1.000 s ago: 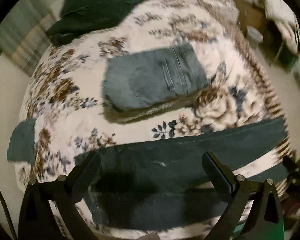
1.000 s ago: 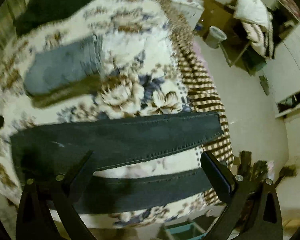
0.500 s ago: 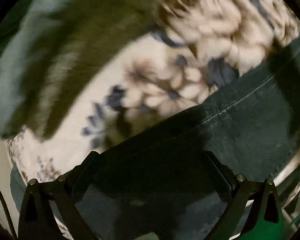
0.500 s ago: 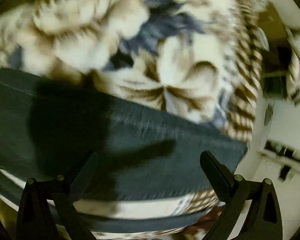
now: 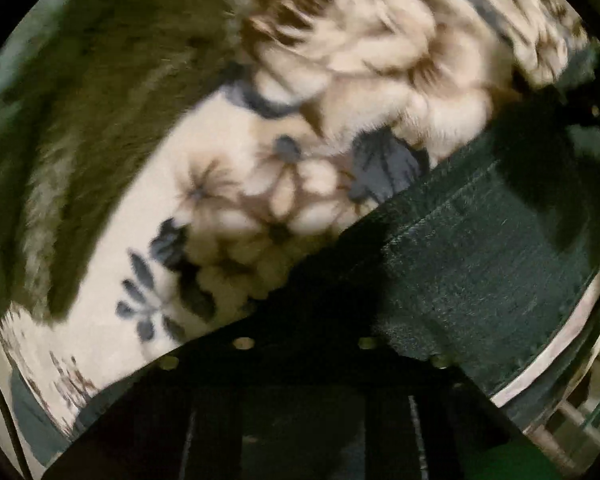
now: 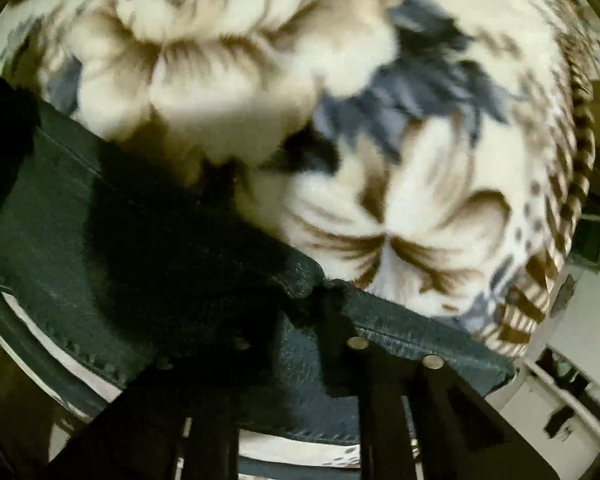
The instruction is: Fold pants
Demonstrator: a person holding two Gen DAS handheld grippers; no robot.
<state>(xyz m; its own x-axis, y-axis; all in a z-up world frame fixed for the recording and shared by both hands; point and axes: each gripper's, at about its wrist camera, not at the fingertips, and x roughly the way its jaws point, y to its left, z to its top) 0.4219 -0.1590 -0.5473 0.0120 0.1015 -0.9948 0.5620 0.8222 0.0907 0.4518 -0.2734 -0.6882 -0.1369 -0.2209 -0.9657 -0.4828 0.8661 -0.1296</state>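
Jaws closing on dark pants, both grippers, cloth between them on the floral blanket.

Left wrist view: my left gripper (image 5: 304, 344) points down into the pants (image 5: 480, 264), jaws nearly together and still closing; its own shadow hides the pinch, so I judge it has the upper edge. Dark denim, coarse weave, stitched seam, lying flat on a plush blanket (image 5: 260, 208) of cream, brown and blue flowers. An olive-grey folded cloth (image 5: 80, 132) sits upper left, blurred.
Right wrist view: my right gripper (image 6: 300, 344) is closing on the pants (image 6: 80, 240) near the hem end; fabric puckers into a ridge at the tips. Denim looks soft, limp, fairly heavy and non-slippery, so I'd hold seams or hem, where it is thickest.
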